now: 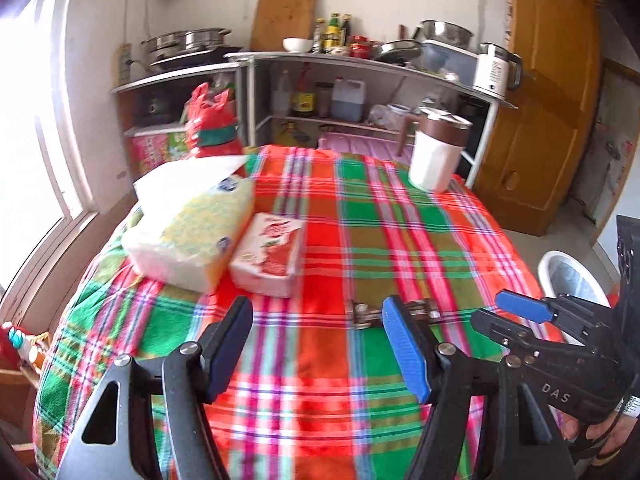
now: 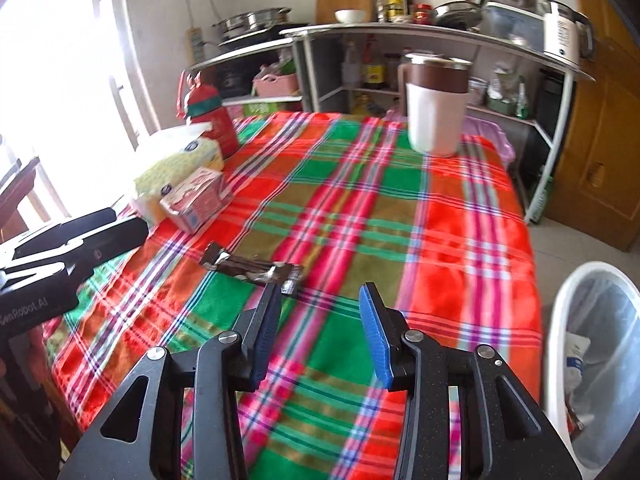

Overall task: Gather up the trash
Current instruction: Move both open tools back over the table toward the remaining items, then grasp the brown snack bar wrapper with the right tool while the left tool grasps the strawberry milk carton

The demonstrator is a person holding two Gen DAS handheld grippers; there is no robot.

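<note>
Lining up on the wrapper (image 2: 256,269) looked like the move: it lay flat on the plaid tablecloth (image 2: 460,248), just past the right gripper (image 2: 320,334). Both jaws, the left gripper (image 1: 318,354) included, stood apart and empty. I'd have pinched the crinkled near end, then swung right to the bin (image 2: 560,320).

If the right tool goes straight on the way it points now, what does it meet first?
Probably the dark wrapper lying on the plaid tablecloth. It sits just ahead of the open right tool, slightly toward its left finger, so depth is uncertain.
</note>
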